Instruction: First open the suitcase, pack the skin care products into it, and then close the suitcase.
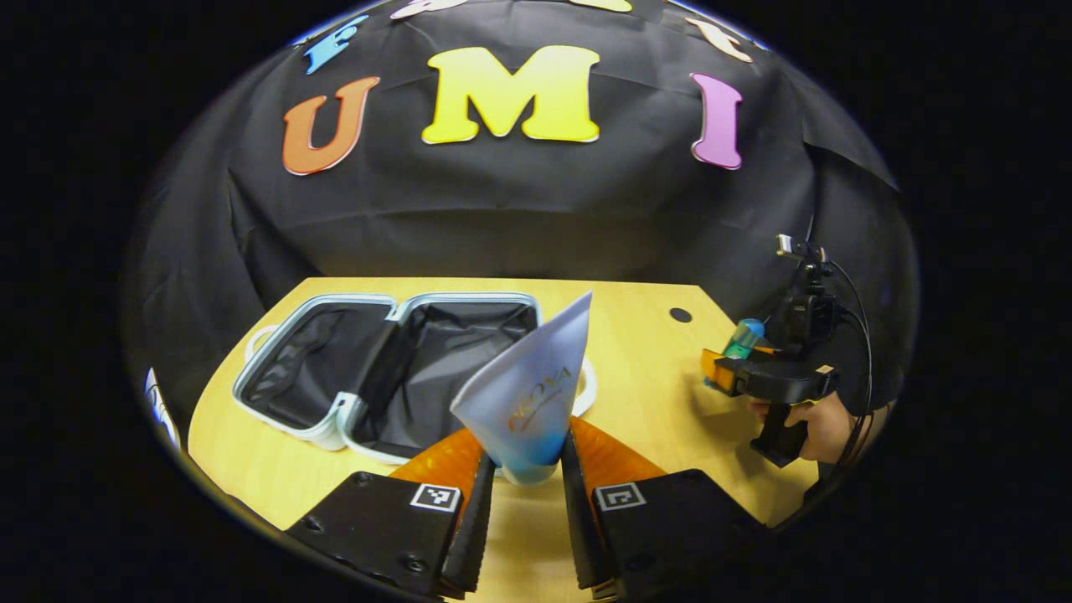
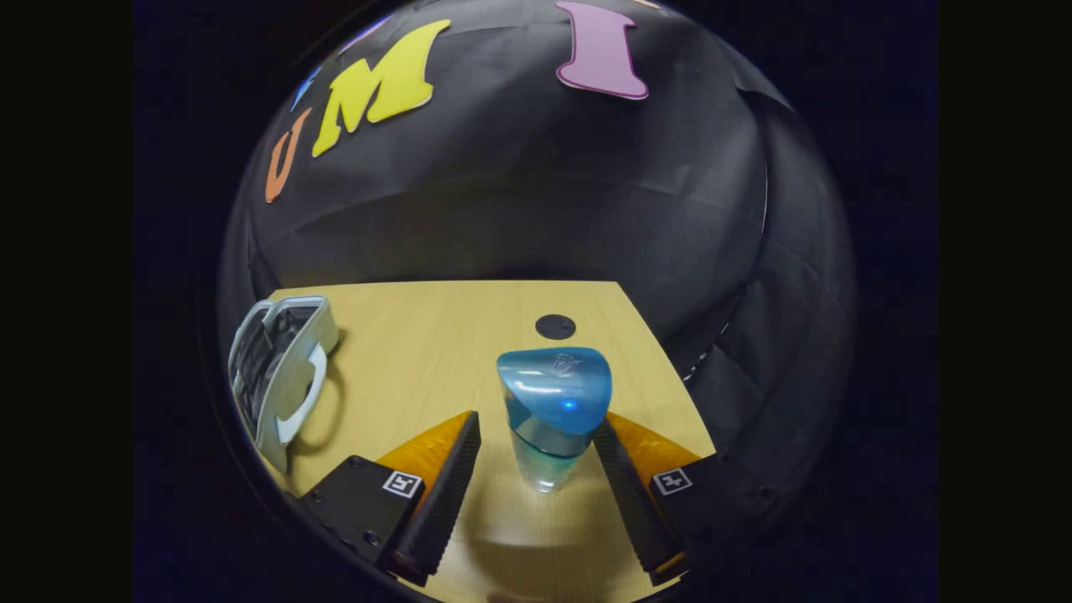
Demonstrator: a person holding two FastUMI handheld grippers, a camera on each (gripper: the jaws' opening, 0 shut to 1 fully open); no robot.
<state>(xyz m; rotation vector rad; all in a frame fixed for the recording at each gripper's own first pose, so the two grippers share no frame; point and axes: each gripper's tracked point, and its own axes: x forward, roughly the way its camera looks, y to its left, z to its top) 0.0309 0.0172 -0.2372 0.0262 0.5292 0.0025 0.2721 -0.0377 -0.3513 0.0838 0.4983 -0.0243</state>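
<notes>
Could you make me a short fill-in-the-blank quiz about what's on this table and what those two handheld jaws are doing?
1. The suitcase lies ____ on the table, its dark lining showing.
2. The left gripper has its jaws around a cone-shaped ____.
3. The bottle between the right gripper jaws has a ____ cap.
4. The suitcase's two halves hold ____ products so far.

Missing words: open; tube; blue; no

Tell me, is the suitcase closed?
No, the suitcase lies open flat on the table, both dark-lined halves facing up with nothing inside them.
</notes>
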